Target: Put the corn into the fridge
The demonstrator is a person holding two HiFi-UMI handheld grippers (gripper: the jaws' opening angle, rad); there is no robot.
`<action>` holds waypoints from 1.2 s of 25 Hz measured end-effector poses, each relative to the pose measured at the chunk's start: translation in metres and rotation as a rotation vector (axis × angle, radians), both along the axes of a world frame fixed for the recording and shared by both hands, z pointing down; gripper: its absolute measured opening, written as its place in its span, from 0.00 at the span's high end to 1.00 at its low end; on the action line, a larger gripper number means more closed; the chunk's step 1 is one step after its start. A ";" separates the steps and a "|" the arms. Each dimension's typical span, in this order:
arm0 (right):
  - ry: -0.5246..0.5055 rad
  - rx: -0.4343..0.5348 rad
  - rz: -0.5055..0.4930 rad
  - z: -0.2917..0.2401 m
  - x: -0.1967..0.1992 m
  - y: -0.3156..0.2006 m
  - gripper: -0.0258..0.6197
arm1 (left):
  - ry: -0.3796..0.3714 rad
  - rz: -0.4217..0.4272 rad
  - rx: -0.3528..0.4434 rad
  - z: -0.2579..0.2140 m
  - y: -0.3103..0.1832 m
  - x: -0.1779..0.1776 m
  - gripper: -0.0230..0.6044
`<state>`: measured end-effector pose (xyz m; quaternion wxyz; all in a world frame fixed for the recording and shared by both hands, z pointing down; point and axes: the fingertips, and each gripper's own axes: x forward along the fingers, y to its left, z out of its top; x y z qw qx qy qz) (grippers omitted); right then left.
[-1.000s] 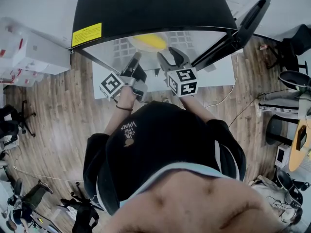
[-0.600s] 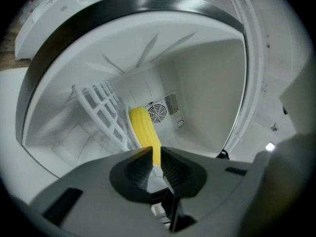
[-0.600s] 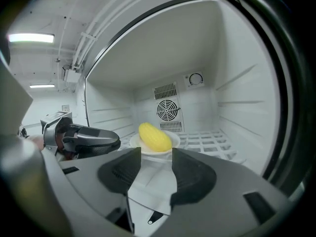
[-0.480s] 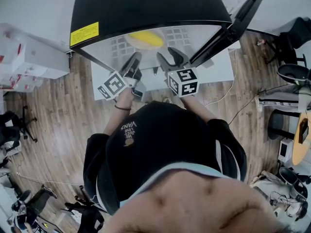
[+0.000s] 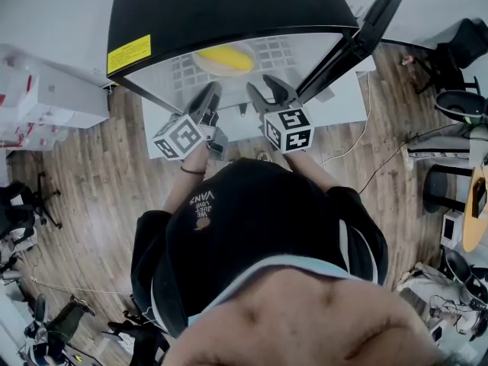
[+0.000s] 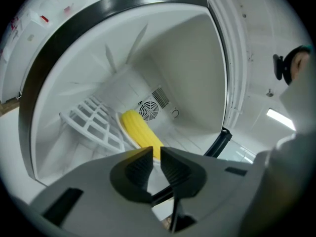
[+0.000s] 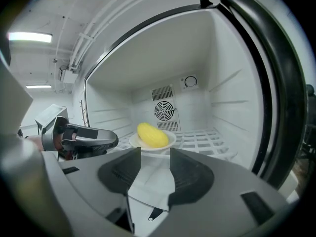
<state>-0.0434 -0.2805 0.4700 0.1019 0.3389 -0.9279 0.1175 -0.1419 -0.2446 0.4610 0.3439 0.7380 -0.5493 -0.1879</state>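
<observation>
A yellow corn cob lies on a white plate on the wire shelf inside the open fridge. The left gripper view shows the corn just beyond the jaws, and the right gripper view shows the corn deeper in, in front of the fan grille. My left gripper is at the fridge mouth, shut and holding nothing. To its right my right gripper is open and empty. Neither touches the corn. The left gripper also shows at the left of the right gripper view.
The fridge door stands open to the right. A white mat lies on the wooden floor under the fridge. White boxes sit at the left, and office chairs at the right.
The left gripper has shifted slightly left and turned a little. The right gripper and the corn have not moved.
</observation>
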 end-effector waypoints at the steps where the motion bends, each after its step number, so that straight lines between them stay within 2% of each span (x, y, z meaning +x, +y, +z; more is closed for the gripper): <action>1: -0.002 0.000 0.003 0.000 0.000 0.001 0.67 | -0.007 0.003 0.001 0.000 0.000 0.000 0.88; 13: -0.004 -0.008 0.059 0.004 0.001 0.013 0.69 | -0.129 0.058 0.013 0.003 0.007 -0.003 0.91; 24: -0.022 0.000 0.147 0.007 0.001 0.033 0.82 | -0.257 0.162 0.037 0.011 0.018 0.000 0.91; 30: -0.019 -0.002 0.185 0.011 -0.003 0.046 0.90 | -0.286 0.224 0.050 0.016 0.024 0.001 0.91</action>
